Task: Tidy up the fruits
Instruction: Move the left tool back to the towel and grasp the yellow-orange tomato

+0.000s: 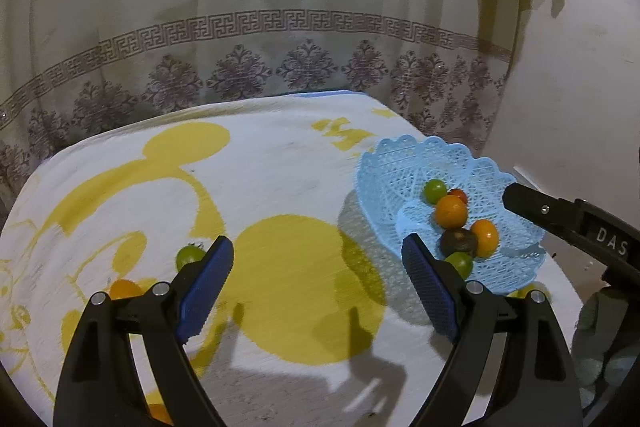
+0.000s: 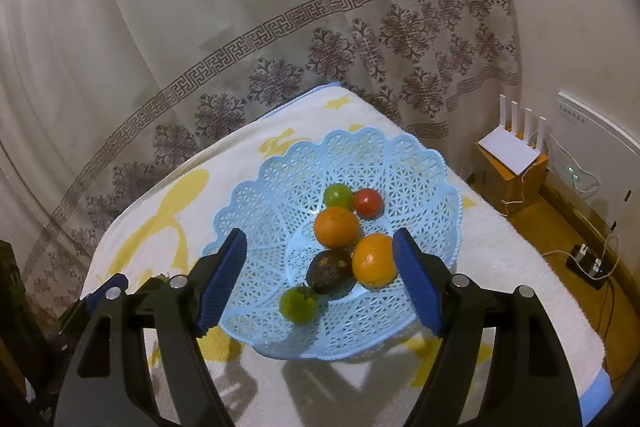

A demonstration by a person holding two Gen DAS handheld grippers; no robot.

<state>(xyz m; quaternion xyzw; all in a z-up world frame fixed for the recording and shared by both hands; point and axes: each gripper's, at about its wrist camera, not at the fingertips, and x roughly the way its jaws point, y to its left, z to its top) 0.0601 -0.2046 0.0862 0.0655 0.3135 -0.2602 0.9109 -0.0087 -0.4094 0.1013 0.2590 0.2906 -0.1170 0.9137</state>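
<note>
A light blue lattice basket [image 2: 280, 183] [image 1: 392, 163] sits on the towel-covered table and holds several fruits: two oranges [image 2: 337, 227] [image 2: 374, 259], two green tomatoes [image 2: 338, 195] [image 2: 298, 303], a red tomato [image 2: 368, 202] and a dark fruit [image 2: 330, 271]. My right gripper [image 2: 320, 251] is open and empty, hovering above the basket. My left gripper [image 1: 318, 259] is open and empty above the towel. A green tomato [image 1: 188, 255] lies beside its left finger, an orange [image 1: 124, 289] lies behind that finger, and another orange [image 1: 160, 413] shows at the bottom edge.
The table wears a white towel with a yellow cartoon print [image 1: 304, 287]. A patterned curtain [image 1: 240, 27] hangs behind. A white router [image 2: 510, 147] on a box, cables and a power strip [image 2: 588, 261] lie on the floor at the right.
</note>
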